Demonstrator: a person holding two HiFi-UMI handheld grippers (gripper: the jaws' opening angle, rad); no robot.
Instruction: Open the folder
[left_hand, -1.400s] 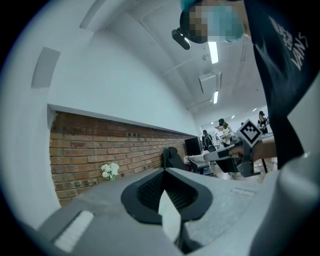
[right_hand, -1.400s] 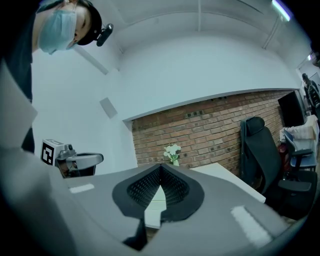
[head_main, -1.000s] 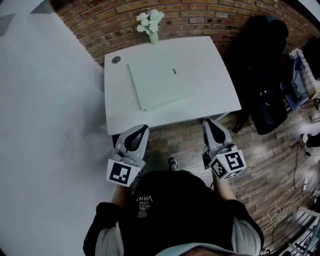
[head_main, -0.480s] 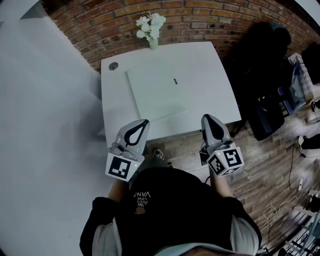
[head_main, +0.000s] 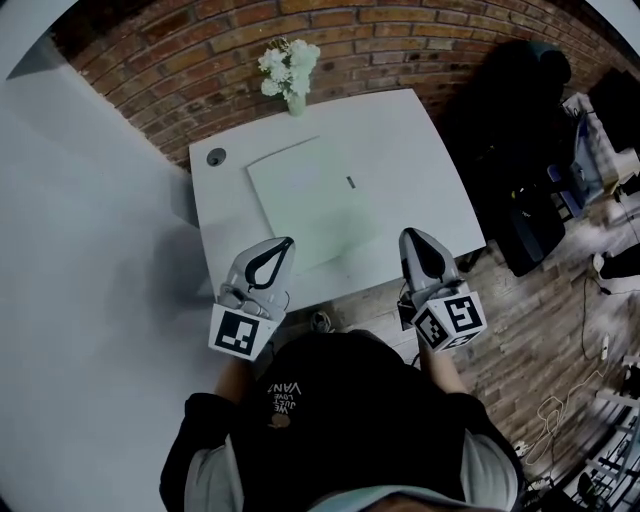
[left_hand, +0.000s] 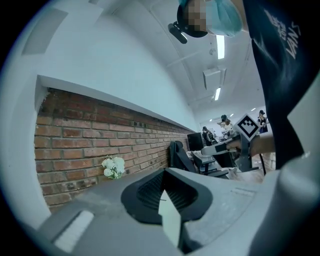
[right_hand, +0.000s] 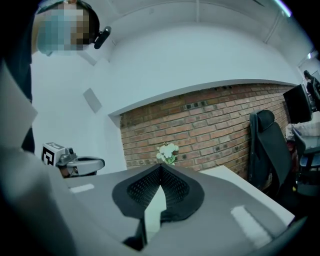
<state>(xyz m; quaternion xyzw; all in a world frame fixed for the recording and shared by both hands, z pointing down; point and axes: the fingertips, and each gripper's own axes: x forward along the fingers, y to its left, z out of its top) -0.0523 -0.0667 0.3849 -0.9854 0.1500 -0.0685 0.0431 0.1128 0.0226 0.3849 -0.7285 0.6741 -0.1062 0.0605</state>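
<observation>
A pale green folder (head_main: 310, 200) lies flat and closed on the white table (head_main: 420, 160), with a small dark mark near its right edge. My left gripper (head_main: 286, 242) hovers over the table's near edge, just short of the folder's near left corner, jaws shut and empty. My right gripper (head_main: 408, 236) is level with it, to the right of the folder, also shut and empty. In the left gripper view the left gripper (left_hand: 162, 172) points along the table toward the brick wall. In the right gripper view the right gripper (right_hand: 160, 167) does the same.
A vase of white flowers (head_main: 288, 68) stands at the table's far edge against the brick wall (head_main: 400, 50). A round grommet (head_main: 216, 157) sits at the far left corner. A black office chair (head_main: 515, 130) stands to the right, and a white wall (head_main: 90, 250) to the left.
The person has stepped toward the table. Both grippers have moved forward, from over the wooden floor to over the table's near edge. Their jaws stayed shut.
</observation>
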